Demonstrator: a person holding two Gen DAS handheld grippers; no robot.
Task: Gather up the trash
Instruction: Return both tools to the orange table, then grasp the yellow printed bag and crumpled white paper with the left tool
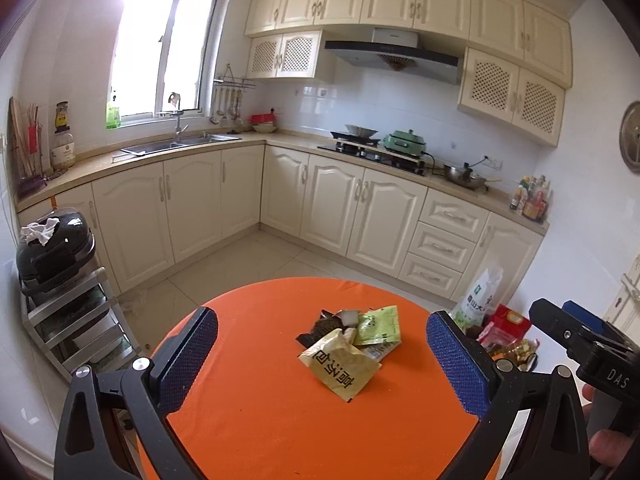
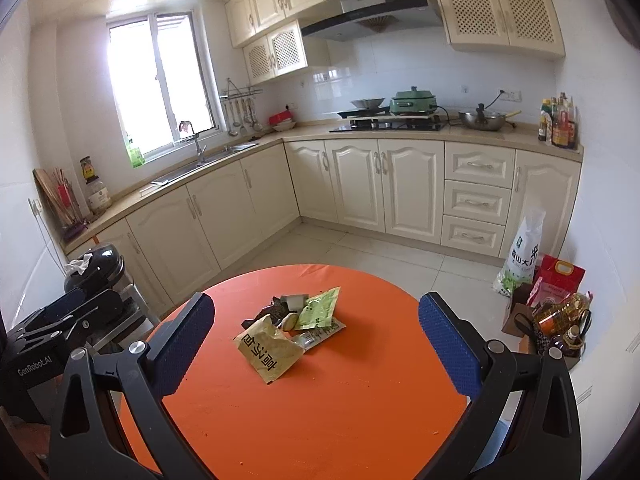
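Hovering over a round orange table (image 1: 248, 420), left gripper (image 1: 320, 356) and right gripper (image 2: 316, 344) both spread wide, holding nothing. Heaped near the tabletop's middle: a small trash pile of crumpled wrappers, yellow packet (image 1: 340, 364) in front, green sachet (image 1: 378, 325) behind. Probably light, thin, slippery, easily crushed; best pinched at a raised, folded edge.
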